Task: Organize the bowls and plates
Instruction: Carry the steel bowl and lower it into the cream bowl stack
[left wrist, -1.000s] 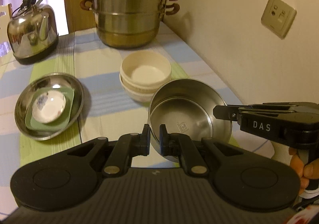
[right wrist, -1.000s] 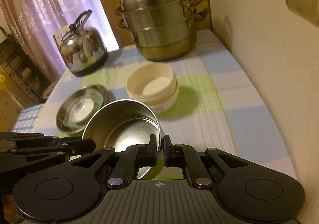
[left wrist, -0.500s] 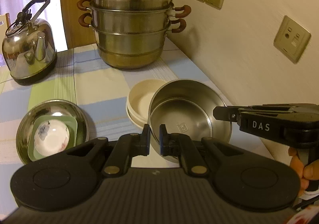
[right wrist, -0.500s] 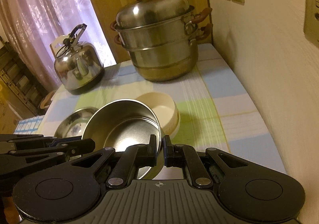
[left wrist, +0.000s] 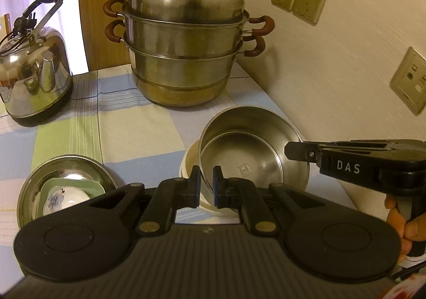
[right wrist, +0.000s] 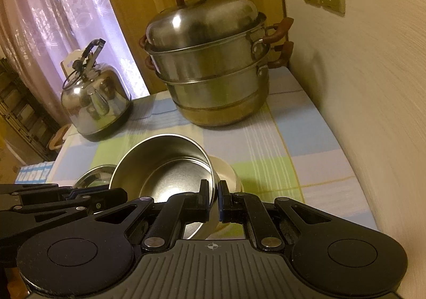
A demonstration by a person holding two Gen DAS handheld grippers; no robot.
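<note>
A stainless steel bowl point(left wrist: 247, 150) hangs tilted above the table, held by its rim from two sides. My left gripper point(left wrist: 206, 181) is shut on the near rim. My right gripper point(right wrist: 213, 192) is shut on the right rim and shows in the left wrist view as a black clamp point(left wrist: 291, 151). Stacked cream bowls point(left wrist: 190, 163) sit on the cloth right under the steel bowl, mostly hidden by it, with an edge point(right wrist: 226, 168) showing in the right wrist view. To the left, a steel plate point(left wrist: 66, 166) holds a green square dish point(left wrist: 87, 187) and a small white floral bowl point(left wrist: 64, 200).
A large lidded steel steamer pot point(left wrist: 186, 59) stands at the back of the table against the wall. A shiny kettle point(left wrist: 32, 78) stands back left. The wall point(left wrist: 346, 72) with its sockets runs close along the right side. A checked cloth point(left wrist: 133, 126) covers the table.
Both grippers have carried the steel bowl towards the back of the table, from in front of the cream bowls to over them. The steamer pot and kettle look nearer. Both grips are unchanged.
</note>
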